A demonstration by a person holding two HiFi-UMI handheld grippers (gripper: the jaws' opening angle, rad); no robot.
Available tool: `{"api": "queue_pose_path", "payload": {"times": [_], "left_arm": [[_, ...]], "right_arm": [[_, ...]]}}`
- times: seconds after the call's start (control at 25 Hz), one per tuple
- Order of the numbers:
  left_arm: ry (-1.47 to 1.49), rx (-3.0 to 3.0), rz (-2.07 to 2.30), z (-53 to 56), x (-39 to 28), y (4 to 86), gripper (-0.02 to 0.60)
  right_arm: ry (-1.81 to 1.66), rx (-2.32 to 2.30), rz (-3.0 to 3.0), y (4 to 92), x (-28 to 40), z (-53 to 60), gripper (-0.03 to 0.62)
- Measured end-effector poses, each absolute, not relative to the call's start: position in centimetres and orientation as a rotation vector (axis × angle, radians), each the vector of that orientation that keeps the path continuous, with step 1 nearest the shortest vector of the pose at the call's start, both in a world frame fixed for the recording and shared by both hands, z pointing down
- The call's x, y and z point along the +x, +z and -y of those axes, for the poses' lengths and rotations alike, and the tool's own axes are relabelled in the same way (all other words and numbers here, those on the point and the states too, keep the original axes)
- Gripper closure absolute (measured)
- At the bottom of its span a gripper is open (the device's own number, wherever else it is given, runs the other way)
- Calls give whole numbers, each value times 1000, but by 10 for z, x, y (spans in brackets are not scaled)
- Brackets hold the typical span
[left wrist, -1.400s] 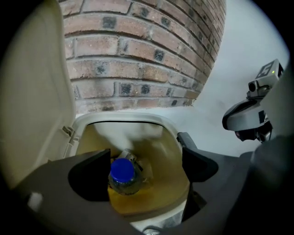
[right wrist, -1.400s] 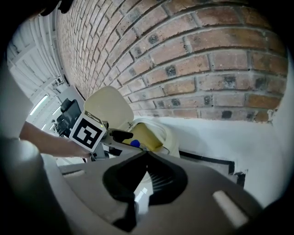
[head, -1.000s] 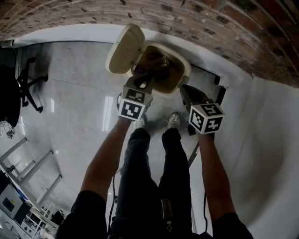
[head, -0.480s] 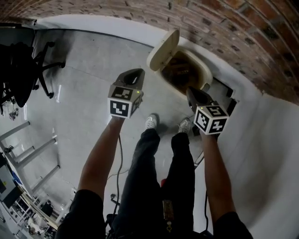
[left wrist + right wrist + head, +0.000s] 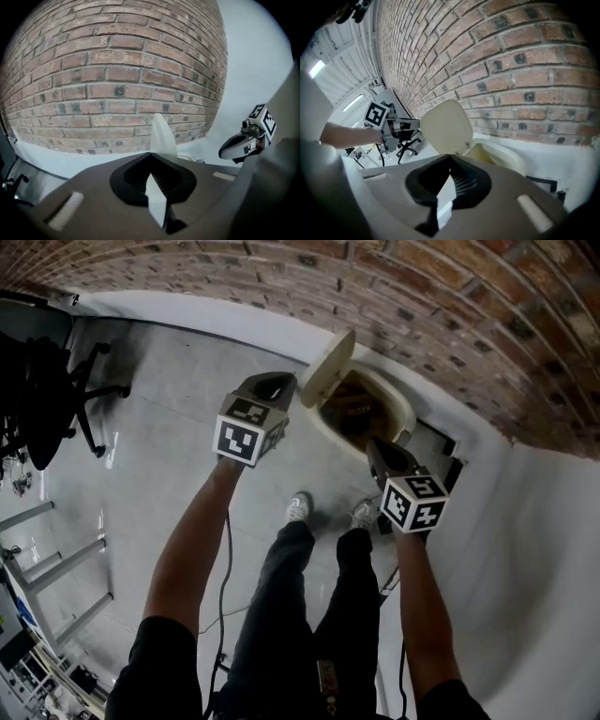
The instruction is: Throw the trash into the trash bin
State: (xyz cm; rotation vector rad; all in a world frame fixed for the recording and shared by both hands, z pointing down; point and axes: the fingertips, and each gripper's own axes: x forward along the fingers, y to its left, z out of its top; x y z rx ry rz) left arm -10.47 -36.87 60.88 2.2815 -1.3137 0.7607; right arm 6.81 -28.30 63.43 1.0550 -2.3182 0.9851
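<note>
Since a second ago the left gripper point(image 5: 270, 383) has drawn off the bin mouth, where it hung then. It now sits higher, left of the lid and over grey floor point(image 5: 159, 371). The right gripper has backed off less.

Far left: black office chair point(image 5: 47, 381), well clear.

Left gripper: jaws pressed together in its own view point(image 5: 150, 154), nothing between them. It points at the brick wall point(image 5: 108, 75), with the lid edge-on just past the tips.

Centre: cream trash bin point(image 5: 405, 415) against the wall foot, lid point(image 5: 328, 367) swung up and open. The inside shows brown and dark. The trash lies in there, but single pieces cannot be made out.

Right gripper point(image 5: 376, 445): just beside the bin's near rim and apart from it, aimed at the opening. Its jaws are closed and empty in its own view point(image 5: 450, 159), with the raised lid point(image 5: 445, 126) ahead.

Person's shoes point(image 5: 298, 508) stand on the floor below the bin.
</note>
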Motion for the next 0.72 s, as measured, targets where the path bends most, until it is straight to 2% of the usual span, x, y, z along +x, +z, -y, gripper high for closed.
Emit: {"api": "queue_pose_path", "payload": {"times": [0.32, 0.72], "left_arm": [[732, 2329, 1208, 369, -67, 608, 578], [802, 2393, 1054, 363, 11, 624, 578]], "right_arm": [[1046, 1089, 2265, 653, 99, 271, 592], [1056, 1142, 2253, 651, 144, 273, 592]]}}
